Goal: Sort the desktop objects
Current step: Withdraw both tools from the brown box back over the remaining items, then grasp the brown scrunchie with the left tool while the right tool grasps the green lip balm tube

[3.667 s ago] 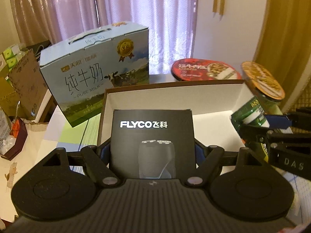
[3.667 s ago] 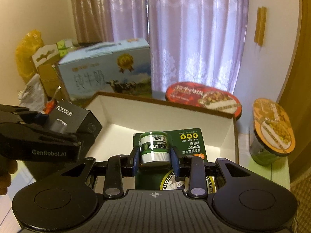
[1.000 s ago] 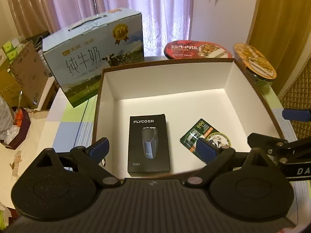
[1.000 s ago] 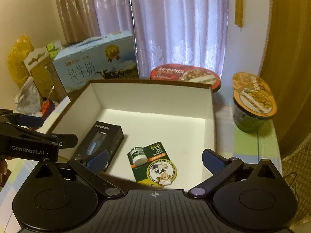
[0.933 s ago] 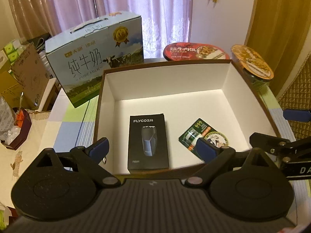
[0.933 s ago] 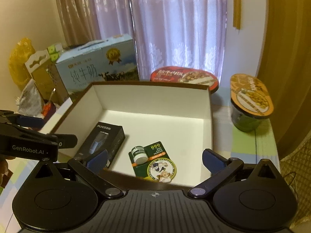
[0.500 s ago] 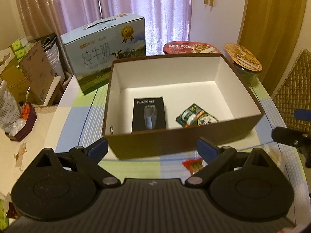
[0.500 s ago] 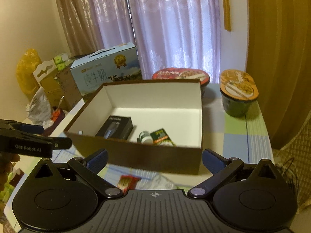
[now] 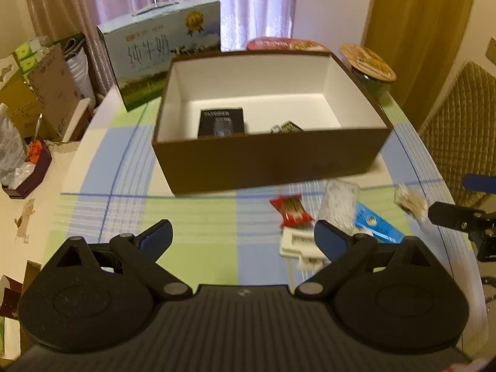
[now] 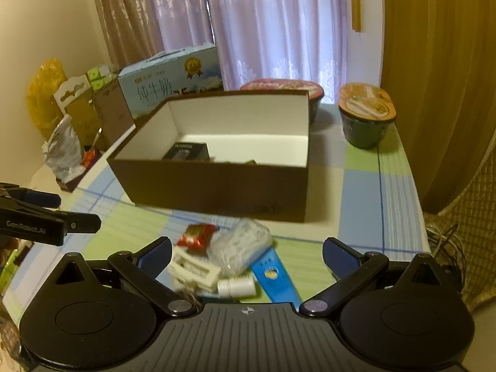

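1. The left hand-held gripper [image 9: 243, 237] hovers above the checked table [image 9: 198, 226] with its blue-padded fingers spread wide apart and nothing between them.
2. The right hand-held gripper [image 10: 246, 254] is likewise spread wide and empty, poised over a small heap of loose items.
3. In the right wrist view that heap lies between the fingers: a white flat packet [image 10: 193, 271] at about 10 o'clock of the gap's middle, a small white bottle [image 10: 237, 286] lying on its side at 6 o'clock, and a blue card [image 10: 274, 276] at 4 o'clock.
4. A clear plastic bag [image 10: 240, 248] rests on the heap, touching the blue card and the white packet; a red snack wrapper [image 10: 195, 235] lies just beside it at its 9 o'clock.
5. In the left wrist view the same heap sits at 3 o'clock of the gap, with a small crumpled wrapper [image 9: 410, 203] lying apart from it farther right.
6. Beyond the heap stands the open brown box [image 9: 269, 162], white inside; a black shaver box [image 9: 220, 121] lies flat on its floor, and a green item [image 9: 286, 128] beside it is mostly hidden by the near wall.
7. Behind the box, at 11 o'clock, stands a blue milk carton [image 9: 161, 52]; at 12 o'clock a red-lidded noodle bowl [image 9: 286, 44]; at 1 o'clock an orange-lidded noodle cup [image 9: 369, 68].
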`<state>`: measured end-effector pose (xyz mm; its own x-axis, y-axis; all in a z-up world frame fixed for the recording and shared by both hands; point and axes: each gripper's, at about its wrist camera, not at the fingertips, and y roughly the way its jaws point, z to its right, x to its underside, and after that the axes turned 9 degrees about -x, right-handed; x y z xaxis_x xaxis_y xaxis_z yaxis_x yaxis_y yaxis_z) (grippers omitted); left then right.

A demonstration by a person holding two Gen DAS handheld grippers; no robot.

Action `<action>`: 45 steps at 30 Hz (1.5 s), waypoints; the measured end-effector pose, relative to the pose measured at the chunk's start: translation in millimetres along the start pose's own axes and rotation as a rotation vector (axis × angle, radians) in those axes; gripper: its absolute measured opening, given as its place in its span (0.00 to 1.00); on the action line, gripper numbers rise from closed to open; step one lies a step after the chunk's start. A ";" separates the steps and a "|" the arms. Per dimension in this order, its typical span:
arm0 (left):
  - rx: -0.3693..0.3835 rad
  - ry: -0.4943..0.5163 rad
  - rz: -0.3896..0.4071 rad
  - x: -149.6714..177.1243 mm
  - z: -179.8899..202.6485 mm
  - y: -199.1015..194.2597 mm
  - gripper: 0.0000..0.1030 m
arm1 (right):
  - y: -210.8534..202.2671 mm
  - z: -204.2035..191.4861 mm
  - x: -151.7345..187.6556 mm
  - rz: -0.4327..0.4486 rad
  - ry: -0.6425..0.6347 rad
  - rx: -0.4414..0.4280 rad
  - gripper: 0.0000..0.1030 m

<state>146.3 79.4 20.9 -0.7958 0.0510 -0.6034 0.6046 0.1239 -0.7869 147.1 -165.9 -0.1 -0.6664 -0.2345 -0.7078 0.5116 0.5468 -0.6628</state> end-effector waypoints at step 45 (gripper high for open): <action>0.156 0.109 -0.176 60.4 106.5 80.9 0.77 | 17.2 69.7 91.7 -0.239 0.150 0.103 0.98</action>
<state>150.9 -12.9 -93.0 -0.8832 0.1495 -0.4444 0.4476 -0.0139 -0.8941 132.6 -234.0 -93.4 -0.8433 -0.2213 -0.4897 0.3777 0.4043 -0.8330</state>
